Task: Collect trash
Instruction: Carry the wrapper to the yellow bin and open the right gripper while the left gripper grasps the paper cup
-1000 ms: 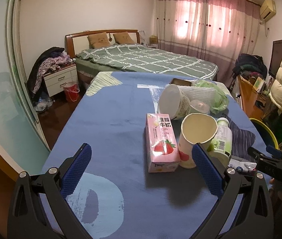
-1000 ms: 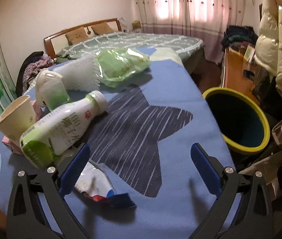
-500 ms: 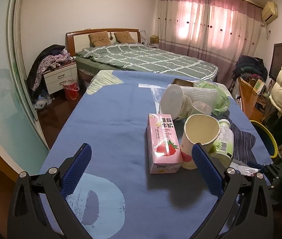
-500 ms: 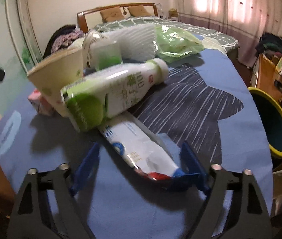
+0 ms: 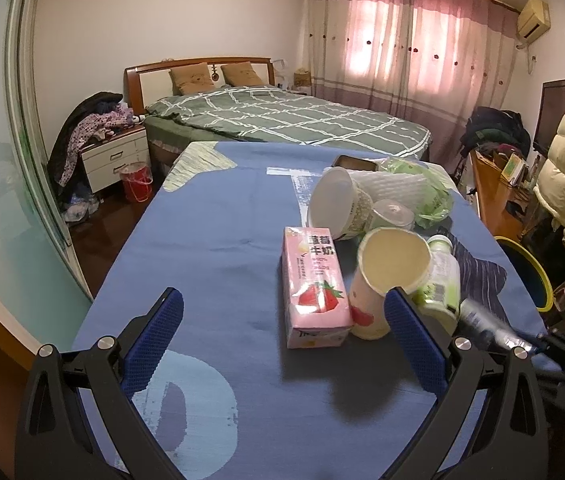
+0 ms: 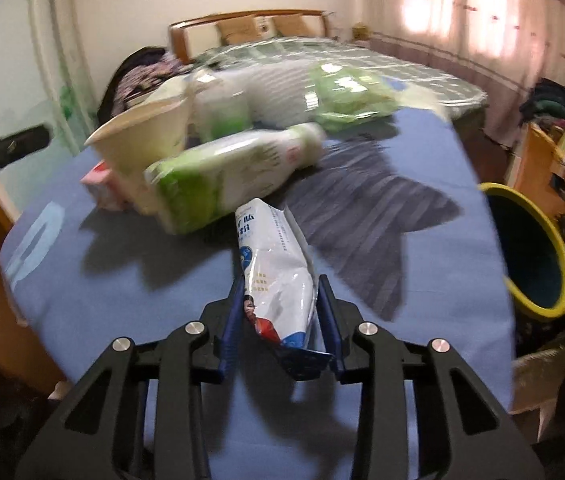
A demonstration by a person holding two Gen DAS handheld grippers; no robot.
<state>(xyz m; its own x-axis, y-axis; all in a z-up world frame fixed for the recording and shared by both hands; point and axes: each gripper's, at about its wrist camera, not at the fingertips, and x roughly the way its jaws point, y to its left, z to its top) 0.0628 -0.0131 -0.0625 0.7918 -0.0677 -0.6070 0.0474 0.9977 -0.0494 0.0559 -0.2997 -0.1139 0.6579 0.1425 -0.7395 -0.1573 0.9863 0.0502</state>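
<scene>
The right gripper (image 6: 282, 312) is closing its jaws on a white snack packet (image 6: 276, 276) lying on the blue table (image 6: 162, 280), pads at its sides; next, I judge, comes a lift toward the yellow-rimmed bin (image 6: 538, 256). The left gripper (image 5: 282, 336) hangs wide open and empty. Only its view shows the pink milk carton (image 5: 314, 284) whole.

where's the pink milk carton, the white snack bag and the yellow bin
pink milk carton (image 5: 314, 280), left wrist view, top face
white snack bag (image 6: 278, 276), right wrist view, middle of the bag
yellow bin (image 6: 538, 312), right wrist view, near rim
</scene>
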